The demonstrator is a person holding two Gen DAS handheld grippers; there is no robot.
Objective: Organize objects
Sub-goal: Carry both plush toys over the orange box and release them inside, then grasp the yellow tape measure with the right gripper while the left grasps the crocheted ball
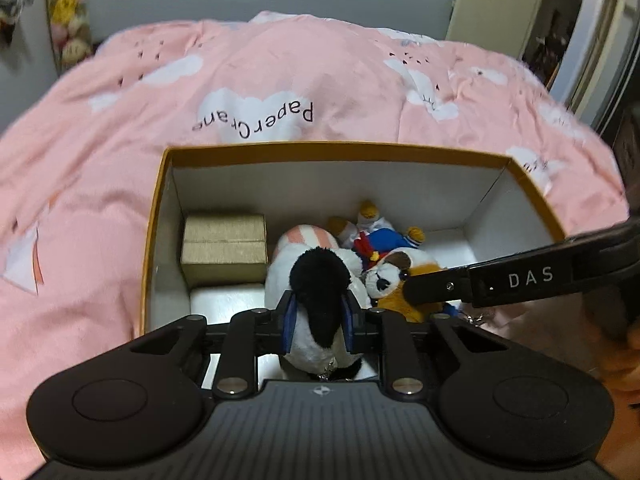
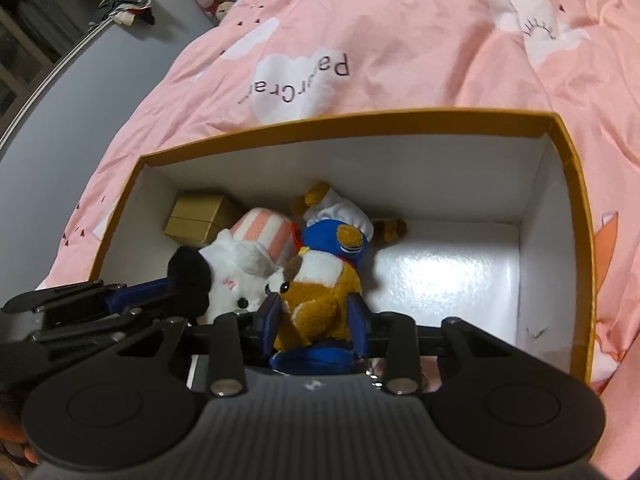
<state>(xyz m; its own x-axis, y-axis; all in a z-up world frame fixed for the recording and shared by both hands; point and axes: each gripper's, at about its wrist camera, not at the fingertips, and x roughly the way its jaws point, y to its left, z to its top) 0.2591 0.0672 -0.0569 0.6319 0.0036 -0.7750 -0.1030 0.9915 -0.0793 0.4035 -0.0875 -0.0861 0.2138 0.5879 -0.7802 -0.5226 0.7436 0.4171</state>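
Pink bedding (image 1: 280, 80) carries an orange-rimmed box (image 1: 340, 148) where the left gripper (image 1: 320, 320) pinches a black-eared white plush (image 1: 316, 280) between its fingers and the right gripper (image 2: 316, 320) clamps a brown dog plush (image 2: 320, 300); both lifts should rise straight, clear of the duck plush (image 2: 340, 236) just ahead.

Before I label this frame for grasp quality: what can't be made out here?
- Left view: black-and-white plush, lower body hidden behind the left gripper.
- Right view: orange-brown plush, underside and blue base hidden by the right gripper.
- Both views: orange-rimmed box, near wall cut off by gripper bodies.
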